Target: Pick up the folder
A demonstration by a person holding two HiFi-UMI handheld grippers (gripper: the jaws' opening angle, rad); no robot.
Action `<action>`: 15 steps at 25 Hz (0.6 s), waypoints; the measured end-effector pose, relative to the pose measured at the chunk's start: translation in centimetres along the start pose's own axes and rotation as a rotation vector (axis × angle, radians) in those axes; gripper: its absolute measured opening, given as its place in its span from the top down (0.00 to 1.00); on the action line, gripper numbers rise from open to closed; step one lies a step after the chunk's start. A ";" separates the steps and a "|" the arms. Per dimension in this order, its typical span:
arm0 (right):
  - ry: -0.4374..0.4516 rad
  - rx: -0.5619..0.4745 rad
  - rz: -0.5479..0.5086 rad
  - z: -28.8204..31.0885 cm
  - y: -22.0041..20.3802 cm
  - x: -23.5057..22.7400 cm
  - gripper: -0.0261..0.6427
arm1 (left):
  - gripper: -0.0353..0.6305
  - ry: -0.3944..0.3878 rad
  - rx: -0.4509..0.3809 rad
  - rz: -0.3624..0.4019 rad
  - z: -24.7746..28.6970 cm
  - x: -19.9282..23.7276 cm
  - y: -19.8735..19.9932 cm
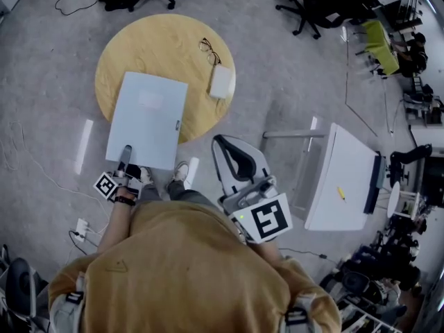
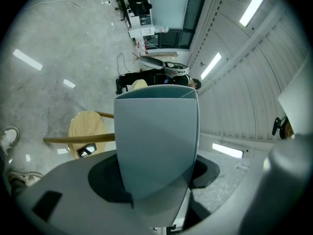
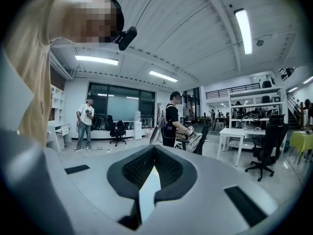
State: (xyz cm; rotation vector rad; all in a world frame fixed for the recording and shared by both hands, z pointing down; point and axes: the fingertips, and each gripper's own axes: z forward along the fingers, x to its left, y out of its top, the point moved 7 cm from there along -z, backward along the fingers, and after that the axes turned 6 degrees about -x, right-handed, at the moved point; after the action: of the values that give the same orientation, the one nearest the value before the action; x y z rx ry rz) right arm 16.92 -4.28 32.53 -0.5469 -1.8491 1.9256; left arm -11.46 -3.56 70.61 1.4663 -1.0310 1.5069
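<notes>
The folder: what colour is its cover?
The folder is pale blue-grey; the head view shows it best.

Round wooden table (image 1: 125, 47).
Glasses (image 1: 208, 49) and a white pad (image 1: 221, 82) lie on it; the folder (image 1: 147, 120) overhangs its edge.

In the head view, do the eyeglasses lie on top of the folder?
No, the eyeglasses lie on the bare top of the round wooden table, apart from the folder.
</notes>
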 end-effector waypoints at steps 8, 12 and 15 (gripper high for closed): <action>0.004 -0.028 -0.001 0.2 0.6 0.5 0.96 | 0.53 -0.067 0.010 0.047 2.1 -4.0 0.7; -0.001 -0.039 -0.002 -0.3 0.6 0.8 0.96 | 0.53 -0.135 0.006 0.116 3.5 -7.4 1.6; 0.001 -0.047 -0.003 0.0 0.9 0.9 0.96 | 0.53 -0.169 -0.001 0.182 4.7 -10.2 2.7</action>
State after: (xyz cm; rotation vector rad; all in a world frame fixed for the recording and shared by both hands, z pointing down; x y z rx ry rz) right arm 16.13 -3.79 31.66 -0.5598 -1.8977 1.8838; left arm -11.92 -8.85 60.31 1.5541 -1.2955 1.5263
